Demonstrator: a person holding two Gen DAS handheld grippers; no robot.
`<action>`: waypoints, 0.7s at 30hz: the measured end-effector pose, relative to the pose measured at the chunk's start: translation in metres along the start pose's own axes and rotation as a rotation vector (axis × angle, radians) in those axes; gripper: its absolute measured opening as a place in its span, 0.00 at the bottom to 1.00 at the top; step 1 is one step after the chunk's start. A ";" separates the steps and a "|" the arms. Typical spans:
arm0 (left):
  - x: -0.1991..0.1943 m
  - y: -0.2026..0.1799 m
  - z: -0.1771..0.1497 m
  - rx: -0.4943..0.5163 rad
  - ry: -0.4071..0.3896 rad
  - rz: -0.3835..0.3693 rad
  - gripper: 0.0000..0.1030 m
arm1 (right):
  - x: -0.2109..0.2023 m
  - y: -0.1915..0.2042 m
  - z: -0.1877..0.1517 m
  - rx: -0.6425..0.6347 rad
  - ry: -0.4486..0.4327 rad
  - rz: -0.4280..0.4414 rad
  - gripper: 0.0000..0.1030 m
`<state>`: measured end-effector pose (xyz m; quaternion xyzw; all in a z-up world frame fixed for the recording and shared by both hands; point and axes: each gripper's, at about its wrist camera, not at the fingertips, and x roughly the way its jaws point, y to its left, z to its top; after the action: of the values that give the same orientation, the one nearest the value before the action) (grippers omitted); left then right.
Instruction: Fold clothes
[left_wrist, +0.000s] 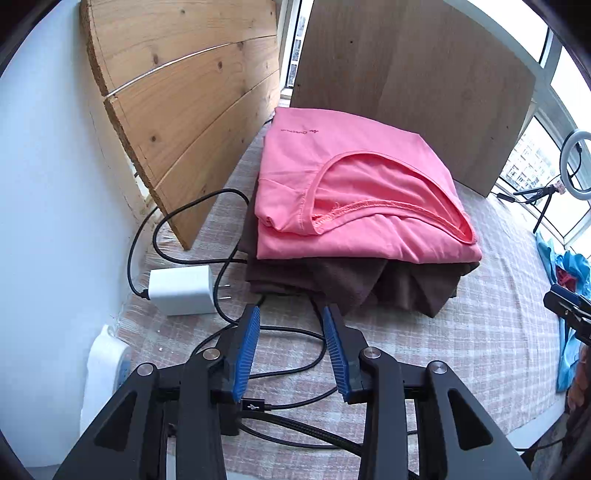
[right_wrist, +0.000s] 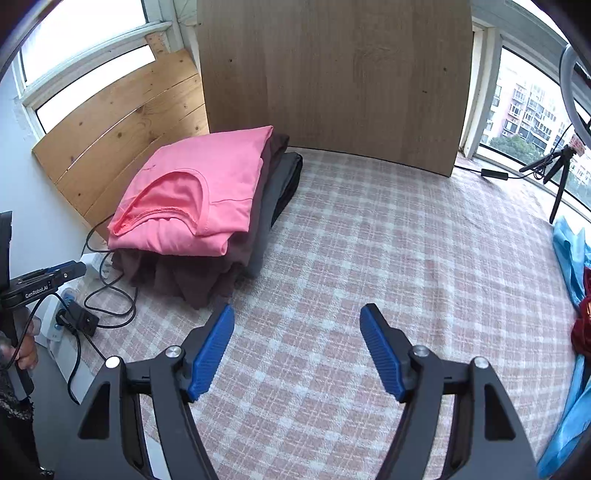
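Note:
A folded pink shirt (left_wrist: 354, 192) (right_wrist: 195, 192) tops a stack of folded clothes, with a brown garment (left_wrist: 354, 280) (right_wrist: 184, 277) under it and grey and dark ones (right_wrist: 273, 199) lower down. My left gripper (left_wrist: 291, 314) is open just in front of the stack, over cables, holding nothing. The right gripper (right_wrist: 297, 314) hangs open above the checked cloth (right_wrist: 369, 240), to the right of the stack, with nothing between its fingers. At the right edge lie a blue garment (right_wrist: 569, 251) (left_wrist: 569, 332) and a dark red one (right_wrist: 583, 325).
A white charger (left_wrist: 181, 291) and black cables (left_wrist: 184, 206) lie left of the stack, near a white power strip (right_wrist: 51, 325). Wooden boards (left_wrist: 192, 96) (right_wrist: 332, 74) lean at the back. A ring light on a tripod (left_wrist: 572, 166) stands by the window.

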<state>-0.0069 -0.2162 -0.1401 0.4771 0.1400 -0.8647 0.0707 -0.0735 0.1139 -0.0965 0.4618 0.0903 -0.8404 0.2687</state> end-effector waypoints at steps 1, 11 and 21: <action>-0.001 -0.008 -0.003 0.011 0.007 -0.015 0.34 | -0.001 0.000 -0.005 0.017 0.020 -0.014 0.68; -0.050 -0.055 -0.039 0.030 -0.032 -0.004 0.42 | -0.038 0.021 -0.048 -0.019 0.030 0.021 0.68; -0.107 -0.102 -0.108 -0.070 -0.050 0.119 0.49 | -0.091 -0.015 -0.125 -0.127 0.016 0.026 0.68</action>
<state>0.1114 -0.0871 -0.0871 0.4599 0.1398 -0.8653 0.1420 0.0489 0.2097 -0.0925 0.4517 0.1395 -0.8257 0.3079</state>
